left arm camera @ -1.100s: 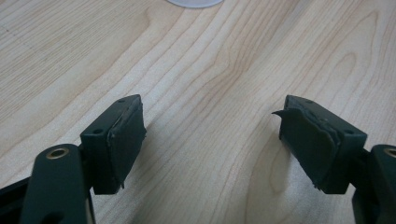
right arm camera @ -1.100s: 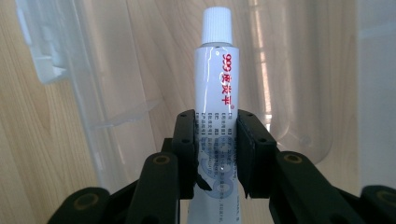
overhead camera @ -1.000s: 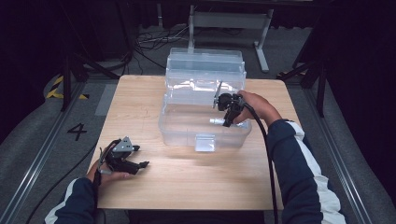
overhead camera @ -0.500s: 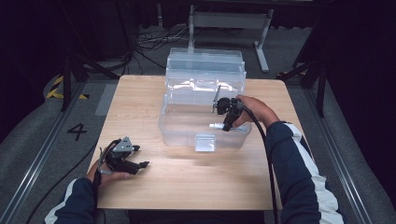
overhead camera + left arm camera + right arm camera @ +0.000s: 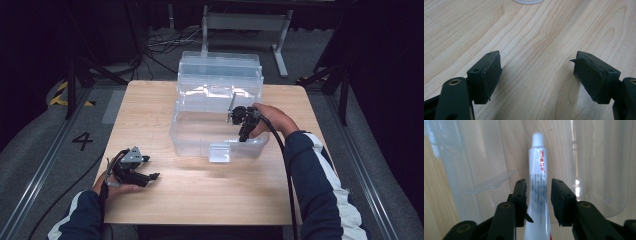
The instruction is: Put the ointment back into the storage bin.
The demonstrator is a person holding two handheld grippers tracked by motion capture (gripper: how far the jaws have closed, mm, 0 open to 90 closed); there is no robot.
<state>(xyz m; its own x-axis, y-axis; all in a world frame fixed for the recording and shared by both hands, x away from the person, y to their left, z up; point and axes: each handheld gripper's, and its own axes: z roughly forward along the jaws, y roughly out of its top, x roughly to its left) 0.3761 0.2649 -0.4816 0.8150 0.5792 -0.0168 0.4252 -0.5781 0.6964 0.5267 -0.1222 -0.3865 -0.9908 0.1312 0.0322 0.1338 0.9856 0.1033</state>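
My right gripper (image 5: 243, 136) reaches down into the clear plastic bin (image 5: 190, 137) near its front right. In the right gripper view a white tube with red and black print (image 5: 538, 162) stands between the jaws of the right gripper (image 5: 538, 186), cap end away from me. These jaws have just been opening; a thin gap shows beside the right pad (image 5: 556, 195), and the tube's lower part is blurred. My left gripper (image 5: 150, 167) rests at the table's front left. The left gripper (image 5: 536, 62) is open, with bare wood between its pads.
The bin's hinged lid (image 5: 220, 65) stands open at the back. A clear latch tab (image 5: 219, 152) sticks out from the bin's front wall. The wooden table (image 5: 210, 200) ends close in front of both forearms. Cables and a metal frame (image 5: 245, 22) lie on the floor beyond.
The right gripper has shifted slightly inside the bin, and the pale tube end seen beside its jaws earlier has dropped from sight. The left hand has not moved.
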